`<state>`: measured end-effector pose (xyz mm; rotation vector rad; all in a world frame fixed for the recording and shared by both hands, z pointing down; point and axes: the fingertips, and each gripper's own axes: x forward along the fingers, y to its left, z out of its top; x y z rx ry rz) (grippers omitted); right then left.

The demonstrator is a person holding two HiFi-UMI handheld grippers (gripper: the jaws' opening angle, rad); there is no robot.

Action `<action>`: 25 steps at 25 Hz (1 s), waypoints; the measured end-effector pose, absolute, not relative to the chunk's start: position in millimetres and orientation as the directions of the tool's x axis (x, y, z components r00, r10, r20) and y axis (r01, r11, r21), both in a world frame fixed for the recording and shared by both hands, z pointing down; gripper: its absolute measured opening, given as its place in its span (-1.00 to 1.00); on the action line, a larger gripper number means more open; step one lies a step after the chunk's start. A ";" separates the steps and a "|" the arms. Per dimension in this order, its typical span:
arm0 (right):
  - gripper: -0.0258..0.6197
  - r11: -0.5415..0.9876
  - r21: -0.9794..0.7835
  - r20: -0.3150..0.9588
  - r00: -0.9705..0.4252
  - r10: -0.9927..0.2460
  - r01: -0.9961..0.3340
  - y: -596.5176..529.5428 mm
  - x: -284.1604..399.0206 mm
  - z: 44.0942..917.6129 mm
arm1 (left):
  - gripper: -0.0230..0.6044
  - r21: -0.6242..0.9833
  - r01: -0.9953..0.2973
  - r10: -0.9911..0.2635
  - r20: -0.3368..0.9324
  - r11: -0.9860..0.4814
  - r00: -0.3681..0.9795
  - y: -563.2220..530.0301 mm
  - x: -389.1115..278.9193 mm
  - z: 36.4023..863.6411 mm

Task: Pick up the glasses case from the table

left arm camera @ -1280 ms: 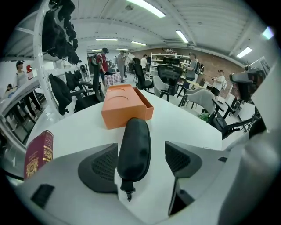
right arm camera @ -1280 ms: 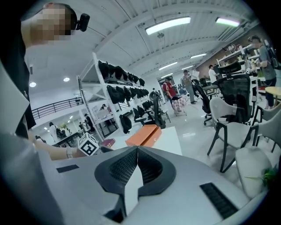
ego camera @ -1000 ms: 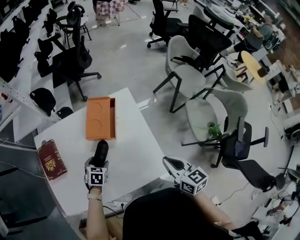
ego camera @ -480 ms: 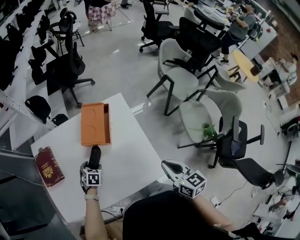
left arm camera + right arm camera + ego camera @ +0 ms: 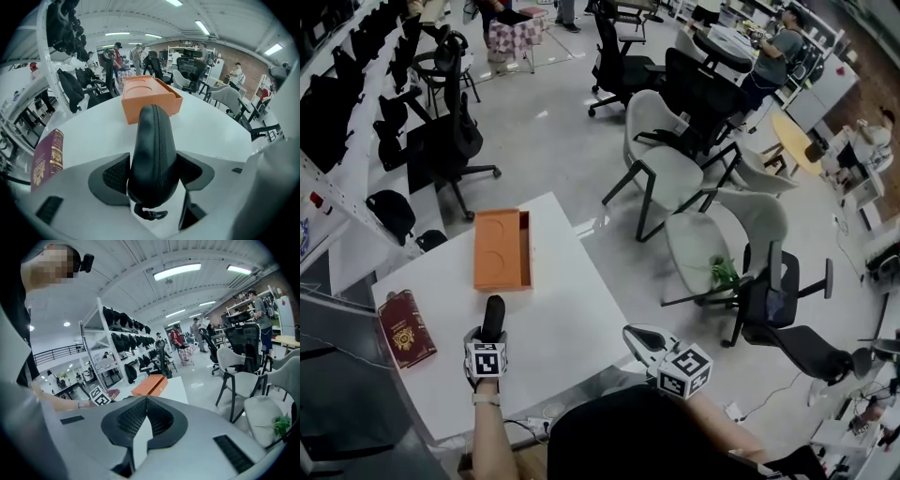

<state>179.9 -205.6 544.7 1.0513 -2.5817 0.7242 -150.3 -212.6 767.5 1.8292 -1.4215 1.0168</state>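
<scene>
The black zippered glasses case (image 5: 494,308) lies on the white table (image 5: 572,309), its long side pointing at the orange box. My left gripper (image 5: 492,328) reaches down over its near end. In the left gripper view the case (image 5: 152,140) fills the gap of the left gripper (image 5: 153,171). The jaws are closing, and both pads touch its sides. My right gripper (image 5: 637,332) hovers off the table's front right corner. Its tips in the right gripper view (image 5: 146,399) meet with nothing between them.
An orange box (image 5: 501,249) sits just beyond the case, and a maroon booklet (image 5: 405,328) lies at the table's left edge. Grey and black office chairs (image 5: 670,159) stand on the floor past the table's right side. Shelving (image 5: 337,141) runs along the left.
The left gripper has come a little further down over the case, which still lies in the same place before the orange box. The right gripper has stayed where it was.
</scene>
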 end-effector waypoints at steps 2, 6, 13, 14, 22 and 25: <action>-0.83 0.629 -0.348 0.405 -0.717 -0.568 -0.695 -201.3 172.8 543.0 | 0.07 0.001 -0.972 -0.528 0.839 -0.235 0.129 -208.1 -152.6 752.3; -0.83 0.659 -0.350 0.388 -0.744 -0.544 -0.665 -191.9 158.2 538.4 | 0.06 -0.005 -0.976 -0.571 0.812 -0.217 0.123 -193.0 -155.5 721.6; -0.83 0.724 -0.347 0.354 -0.798 -0.488 -0.596 -170.0 121.4 528.9 | 0.06 0.006 -0.988 -0.658 0.745 -0.154 0.107 -147.8 -159.9 670.0; -0.83 0.736 -0.348 0.347 -0.809 -0.474 -0.581 -166.4 114.8 526.9 | 0.06 0.002 -0.989 -0.670 0.736 -0.145 0.100 -139.5 -160.2 662.7; -0.83 0.823 -0.348 0.309 -0.884 -0.350 -0.448 -132.9 56.1 513.8 | 0.06 0.018 -0.999 -0.755 0.654 -0.042 0.043 -73.1 -168.7 608.6; -0.83 0.848 -0.351 0.297 -0.906 -0.301 -0.396 -121.4 33.7 510.4 | 0.06 0.026 -1.000 -0.778 0.628 -0.003 0.018 -48.1 -169.7 593.8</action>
